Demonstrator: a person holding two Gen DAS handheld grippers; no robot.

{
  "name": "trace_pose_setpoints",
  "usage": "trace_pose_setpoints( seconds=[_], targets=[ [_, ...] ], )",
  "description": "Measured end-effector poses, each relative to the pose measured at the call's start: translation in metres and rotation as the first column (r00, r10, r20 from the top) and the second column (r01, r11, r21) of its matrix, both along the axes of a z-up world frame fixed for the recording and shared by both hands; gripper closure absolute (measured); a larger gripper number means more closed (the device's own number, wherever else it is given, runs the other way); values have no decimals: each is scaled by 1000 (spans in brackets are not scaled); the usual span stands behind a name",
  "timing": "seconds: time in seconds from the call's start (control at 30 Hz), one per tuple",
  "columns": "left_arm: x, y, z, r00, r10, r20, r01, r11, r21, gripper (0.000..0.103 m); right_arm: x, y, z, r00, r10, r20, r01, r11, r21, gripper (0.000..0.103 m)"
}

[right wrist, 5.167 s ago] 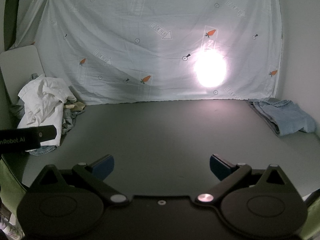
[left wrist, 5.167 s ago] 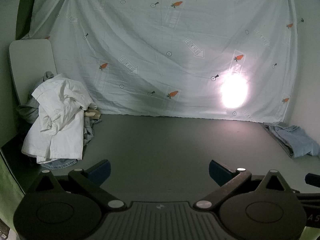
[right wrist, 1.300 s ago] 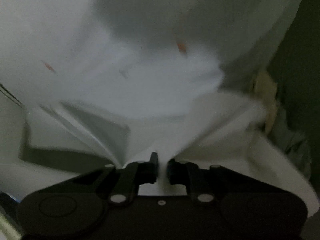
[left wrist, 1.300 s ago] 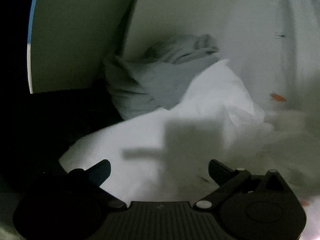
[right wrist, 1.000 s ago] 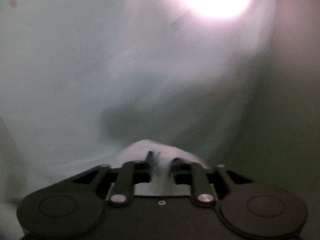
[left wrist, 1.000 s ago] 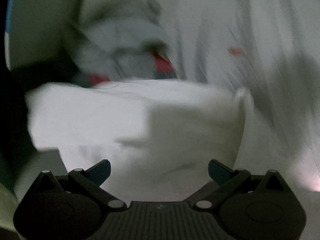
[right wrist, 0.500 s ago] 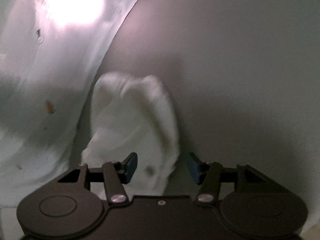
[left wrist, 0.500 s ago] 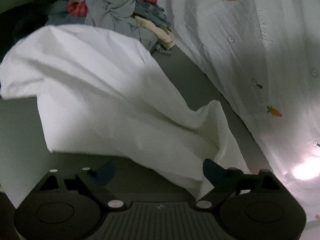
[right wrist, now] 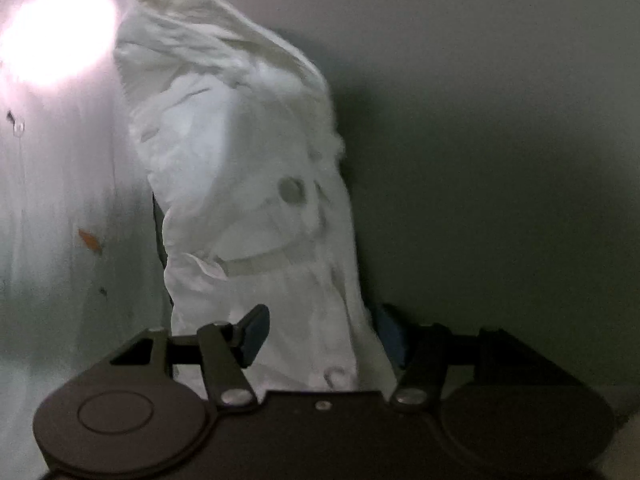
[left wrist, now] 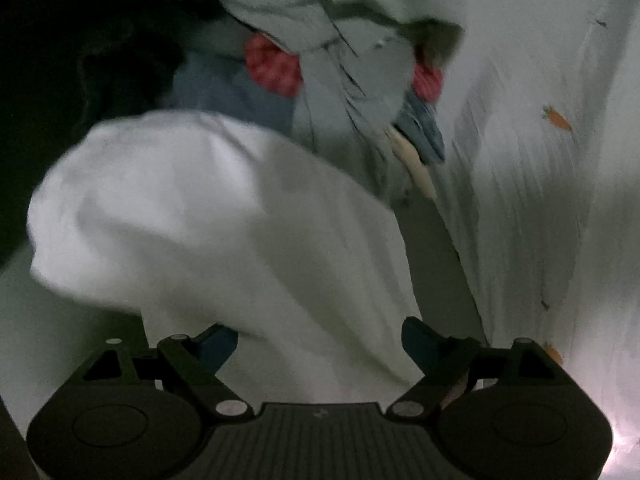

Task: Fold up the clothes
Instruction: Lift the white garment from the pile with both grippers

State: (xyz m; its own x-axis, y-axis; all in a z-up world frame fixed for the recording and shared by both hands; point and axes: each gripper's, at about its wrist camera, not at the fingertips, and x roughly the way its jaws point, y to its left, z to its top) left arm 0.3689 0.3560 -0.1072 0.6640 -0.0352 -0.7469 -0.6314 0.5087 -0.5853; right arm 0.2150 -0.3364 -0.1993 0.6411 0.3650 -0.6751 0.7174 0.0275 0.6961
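1. Behind your work hangs a pale sheet (left wrist: 532,184) printed with small carrots, and a bright lamp glare (right wrist: 56,36) burns through it in the right wrist view.
2. Your grey tabletop (right wrist: 500,160) carries no bin or basket; a loose heap of clothes (left wrist: 340,60), grey, blue and red, lies beyond the garment.
3. Your white garment (left wrist: 224,224) is spread, rumpled and blurred, on the table just ahead of both tools; buttons show on it (right wrist: 260,200).
4. Your left gripper (left wrist: 318,340) stands wide apart over the cloth.
5. Your right gripper (right wrist: 320,332) is parted too, with fabric lying between its fingers.
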Motion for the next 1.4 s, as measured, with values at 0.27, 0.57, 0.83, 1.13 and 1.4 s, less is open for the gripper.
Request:
trace_pose_setpoints(
  seconds=[0.27, 0.57, 0.83, 1.13, 1.4],
  targets=[
    [42, 43, -14, 995, -93, -21, 91, 991, -97, 14, -40, 54, 28, 999, 2, -35, -6, 996, -94, 38],
    [42, 55, -11, 985, -152, 83, 167, 959, -229, 14, -54, 97, -6, 985, -164, -60, 171, 974, 149, 36],
    [50, 67, -37, 997, -57, 57, 73, 932, -355, 15, -8, 128, -41, 940, -328, -96, 341, 898, 277, 40],
    [41, 77, -61, 988, 113, -105, -147, 901, -407, 90, -4, 104, -11, 933, -360, -19, 359, 921, 150, 91],
    [12, 48, -35, 989, 145, -38, -150, 940, -306, 100, -15, -18, 82, 833, -466, 297, 499, 865, -42, 94]
  ],
)
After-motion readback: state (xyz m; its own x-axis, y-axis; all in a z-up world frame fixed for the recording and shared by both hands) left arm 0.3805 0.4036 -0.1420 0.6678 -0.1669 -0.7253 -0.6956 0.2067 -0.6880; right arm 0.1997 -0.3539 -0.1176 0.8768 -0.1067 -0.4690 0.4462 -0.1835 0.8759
